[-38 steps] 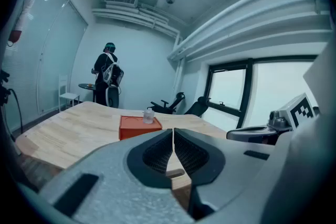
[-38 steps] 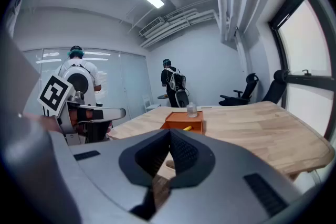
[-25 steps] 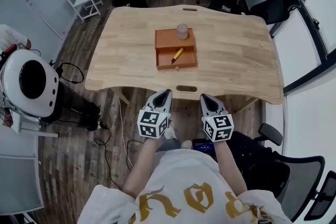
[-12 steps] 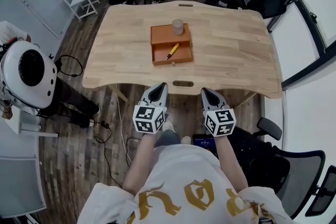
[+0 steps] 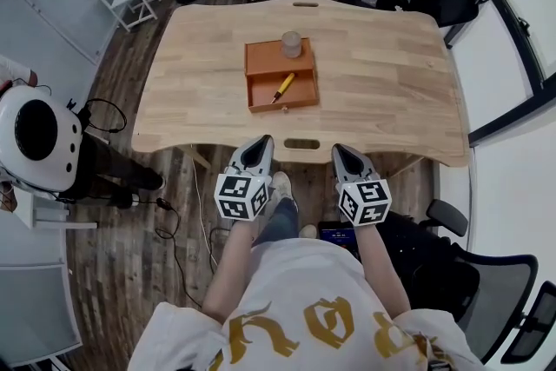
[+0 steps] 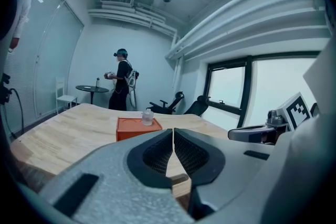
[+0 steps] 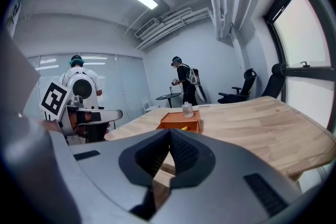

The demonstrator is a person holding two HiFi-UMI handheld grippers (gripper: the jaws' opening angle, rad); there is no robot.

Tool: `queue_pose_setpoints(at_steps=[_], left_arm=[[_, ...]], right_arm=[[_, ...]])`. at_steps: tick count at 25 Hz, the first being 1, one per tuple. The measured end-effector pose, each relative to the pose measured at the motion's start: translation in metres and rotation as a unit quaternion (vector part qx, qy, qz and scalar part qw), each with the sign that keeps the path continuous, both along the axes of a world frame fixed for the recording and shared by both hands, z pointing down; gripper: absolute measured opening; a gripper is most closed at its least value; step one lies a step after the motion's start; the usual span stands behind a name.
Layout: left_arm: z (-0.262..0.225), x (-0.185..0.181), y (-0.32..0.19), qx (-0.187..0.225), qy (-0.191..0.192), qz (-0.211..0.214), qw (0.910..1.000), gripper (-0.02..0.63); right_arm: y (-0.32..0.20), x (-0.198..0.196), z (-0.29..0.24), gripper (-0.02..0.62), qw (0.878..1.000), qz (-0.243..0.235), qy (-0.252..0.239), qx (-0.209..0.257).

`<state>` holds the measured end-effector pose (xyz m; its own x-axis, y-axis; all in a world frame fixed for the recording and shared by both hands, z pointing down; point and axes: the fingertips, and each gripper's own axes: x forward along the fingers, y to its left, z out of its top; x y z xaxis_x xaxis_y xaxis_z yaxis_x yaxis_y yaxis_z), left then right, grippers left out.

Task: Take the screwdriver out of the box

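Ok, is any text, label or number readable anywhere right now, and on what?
Nothing can be quoted.
On the shirt: gold lettering, cropped and distorted, not readable.
On the cubes of the left gripper and right gripper: black-and-white marker squares, no words.
On the box and screwdriver: no print visible at this size.

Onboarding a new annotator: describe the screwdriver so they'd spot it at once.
An orange box sits near the middle of the wooden table. In its open near compartment lies the screwdriver, diagonal. It is slim and yellow-handled, unlike the clear cup standing on the box's far part.
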<state>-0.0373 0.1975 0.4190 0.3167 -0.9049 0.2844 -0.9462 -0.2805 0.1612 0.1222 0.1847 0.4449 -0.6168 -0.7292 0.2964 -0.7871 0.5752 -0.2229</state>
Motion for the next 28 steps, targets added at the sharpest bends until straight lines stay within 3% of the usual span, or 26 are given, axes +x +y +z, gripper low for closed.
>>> queue_pose_setpoints(at_steps=[22,28], left_arm=[[0.059,-0.063,-0.227,-0.067,0.016,0.033,0.997,0.017],[0.069,-0.058,-0.249,-0.075,0.04,0.085,0.9927,0.017]], right_arm=[[-0.21,-0.059,0.054,0.011,0.996,0.033,0.026,-0.076],[-0.234,-0.078,0.063,0.011,0.995,0.029,0.039,-0.087]])
